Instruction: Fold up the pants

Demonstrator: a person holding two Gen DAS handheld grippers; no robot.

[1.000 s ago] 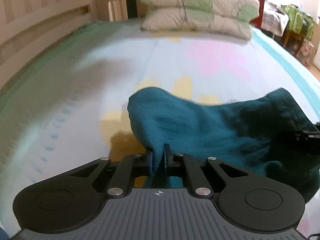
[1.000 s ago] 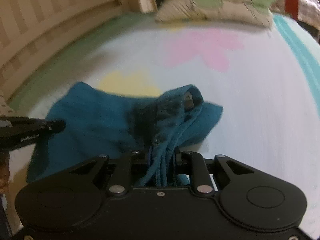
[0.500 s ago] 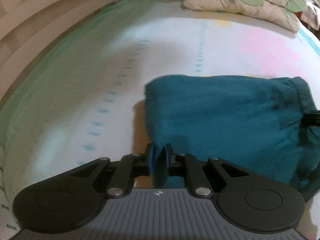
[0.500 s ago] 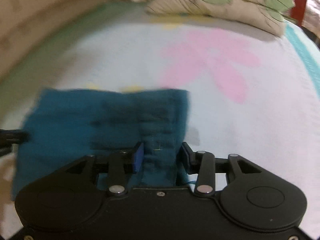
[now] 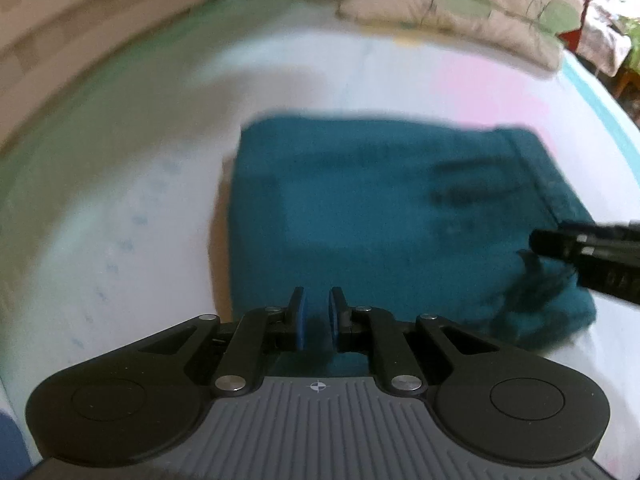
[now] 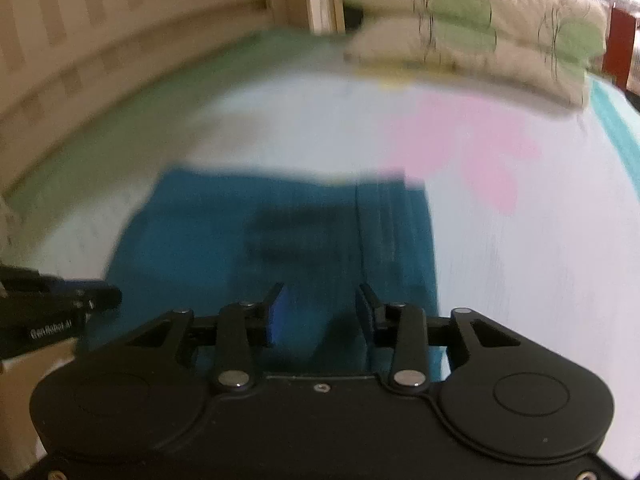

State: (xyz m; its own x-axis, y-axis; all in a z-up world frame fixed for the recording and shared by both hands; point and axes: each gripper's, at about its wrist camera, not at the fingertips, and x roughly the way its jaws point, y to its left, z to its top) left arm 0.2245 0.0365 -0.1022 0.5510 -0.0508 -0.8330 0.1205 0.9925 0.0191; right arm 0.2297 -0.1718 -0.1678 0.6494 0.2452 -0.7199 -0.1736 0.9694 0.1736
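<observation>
1. The pants (image 5: 384, 216) lie on the bed (image 5: 160, 160) as a flat, roughly rectangular teal bundle, with their near edge just in front of both tools. From how neatly they lie, we judge the folding close to done, though both views are blurred.

2. Our left gripper (image 5: 316, 318) has its jaws parted by a narrow gap, and we see nothing clamped between them; the cloth is visible through the gap, below and beyond them.

3. Our right gripper (image 6: 320, 316) has its jaws spread wide over the end of the pants with the waistband. They hold nothing.

4. We expect the pants to be light, soft and limp. They will sag and drape wherever they are not supported, and a pinch on one layer alone would probably peel the fold apart.

5. If we lift them again, we would take both near corners at once, one with each gripper, biting deep enough to catch every layer. The thicker seam near the waistband looks like the firmest hold.

6. The near right corner looks rumpled in the left view. We would smooth it, not tug it.

7. Pillows (image 6: 472, 36) are stacked well beyond, clear of the work.
</observation>
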